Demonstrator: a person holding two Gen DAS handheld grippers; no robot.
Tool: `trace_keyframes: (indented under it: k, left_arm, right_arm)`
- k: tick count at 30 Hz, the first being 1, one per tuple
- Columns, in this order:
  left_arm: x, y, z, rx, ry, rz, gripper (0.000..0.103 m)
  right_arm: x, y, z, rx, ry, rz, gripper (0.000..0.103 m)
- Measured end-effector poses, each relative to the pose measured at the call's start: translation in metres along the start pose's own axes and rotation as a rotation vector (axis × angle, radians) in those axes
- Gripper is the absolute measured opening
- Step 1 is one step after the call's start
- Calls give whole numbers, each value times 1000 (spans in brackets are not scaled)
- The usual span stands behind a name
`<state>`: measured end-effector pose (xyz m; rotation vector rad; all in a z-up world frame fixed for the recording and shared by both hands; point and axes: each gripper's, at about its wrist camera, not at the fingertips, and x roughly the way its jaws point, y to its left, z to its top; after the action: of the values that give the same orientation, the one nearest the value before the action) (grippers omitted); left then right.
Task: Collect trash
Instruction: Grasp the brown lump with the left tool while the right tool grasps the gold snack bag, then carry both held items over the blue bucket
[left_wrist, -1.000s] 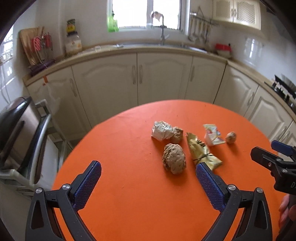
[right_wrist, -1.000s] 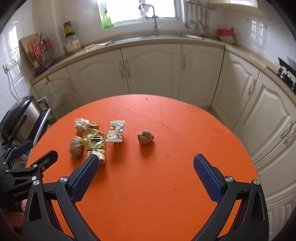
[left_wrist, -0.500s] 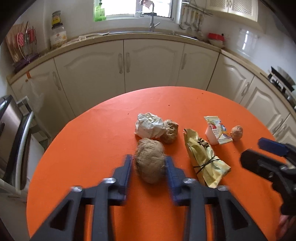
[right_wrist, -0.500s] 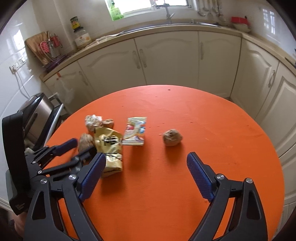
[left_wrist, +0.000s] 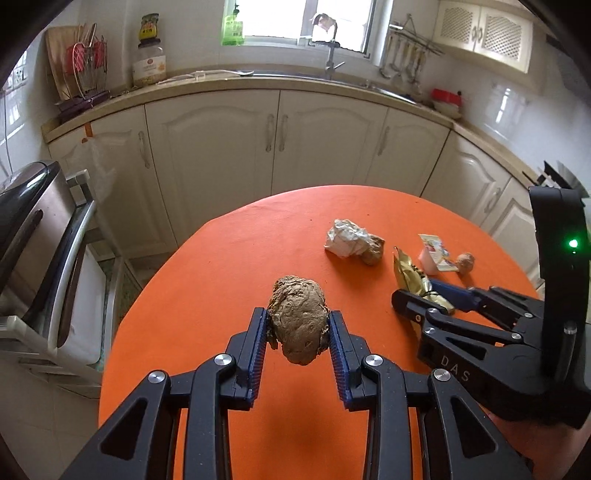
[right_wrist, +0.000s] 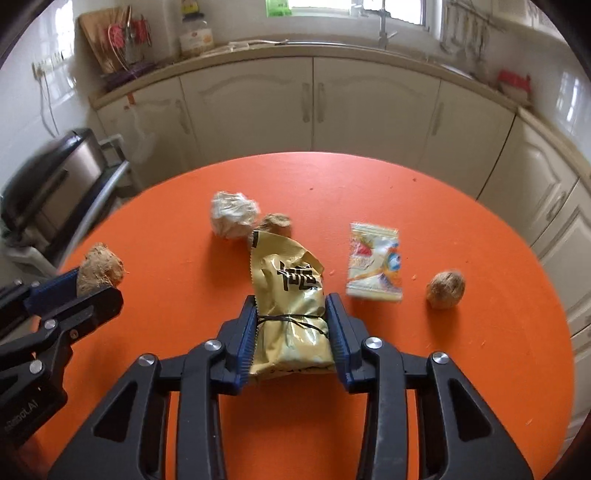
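On the round orange surface (right_wrist: 461, 369), the pickup step looks underway. Right hand-held gripper (right_wrist: 291, 325) clamps the gold snack bag (right_wrist: 290, 295), low and level; left hand-held gripper (left_wrist: 297, 328) pinches a brown crumpled wad (left_wrist: 298, 319), raised clear. Next, I'd guess, both need carrying to a bin, none visible.

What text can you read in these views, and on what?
"DAS": on the right gripper body, left wrist view.
Black characters on the gold bag: large, but I cannot make them out.
Print on the left gripper body, right wrist view: upside down, unreadable.
Jar label and small packet print: too small or blurred.
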<state>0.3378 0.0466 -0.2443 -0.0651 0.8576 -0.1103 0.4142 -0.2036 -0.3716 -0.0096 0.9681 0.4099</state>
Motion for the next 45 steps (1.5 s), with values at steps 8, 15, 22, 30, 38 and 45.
trace_keyframes:
  k: [8, 15, 22, 30, 38, 45]
  left_arm:
    - [-49, -17, -29, 10, -37, -51, 28]
    - [-97, -58, -41, 65, -111, -120, 28]
    - [-139, -115, -58, 164, -177, -200, 28]
    - [-177, -191, -90, 304, -206, -323, 28]
    - [-193, -274, -112, 450, -179, -481, 28]
    - [-185, -352, -137, 588, -127, -593, 28]
  right_arm:
    - [-58, -29, -34, 115, -40, 51, 36]
    - [-140, -55, -61, 175, -139, 35, 36]
    - [-224, -87, -95, 229, -256, -19, 36]
    - [-304, -133, -144, 313, -361, -106, 36]
    - [-375, -196, -216, 449, -420, -258, 36]
    - [-418, -258, -283, 588, -419, -395, 36]
